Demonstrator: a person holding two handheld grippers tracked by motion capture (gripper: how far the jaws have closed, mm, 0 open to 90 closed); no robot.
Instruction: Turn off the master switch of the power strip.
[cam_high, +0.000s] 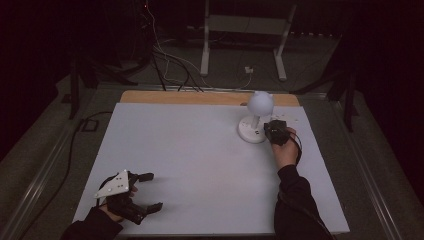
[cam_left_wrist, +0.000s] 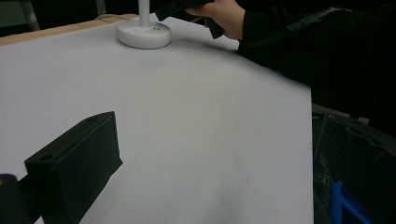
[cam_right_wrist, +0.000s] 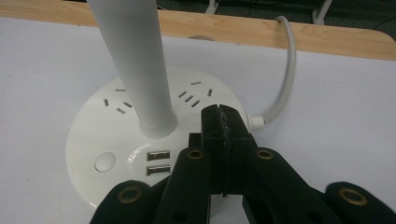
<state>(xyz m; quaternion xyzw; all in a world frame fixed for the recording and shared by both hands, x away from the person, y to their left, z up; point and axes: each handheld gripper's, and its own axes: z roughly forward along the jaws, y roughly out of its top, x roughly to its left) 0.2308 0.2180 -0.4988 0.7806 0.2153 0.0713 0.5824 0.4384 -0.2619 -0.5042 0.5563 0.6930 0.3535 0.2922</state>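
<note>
Right gripper (cam_right_wrist: 223, 122) with matte black jaws pressed together, empty, tips over the glossy round base of a white lamp (cam_right_wrist: 135, 135) with socket slots and USB ports, far right of the white table (cam_high: 190, 150), left gripper (cam_high: 150, 191) spread open near the front edge

Wide bare room is being left across the middle of the white table top (cam_high: 200, 150). The far right corner is being blocked by a white lamp (cam_high: 256, 117), its cord (cam_right_wrist: 285, 74) and the right gripper (cam_high: 275, 131) at its base. The near left corner is being taken up by the left gripper (cam_high: 145, 192).
</note>
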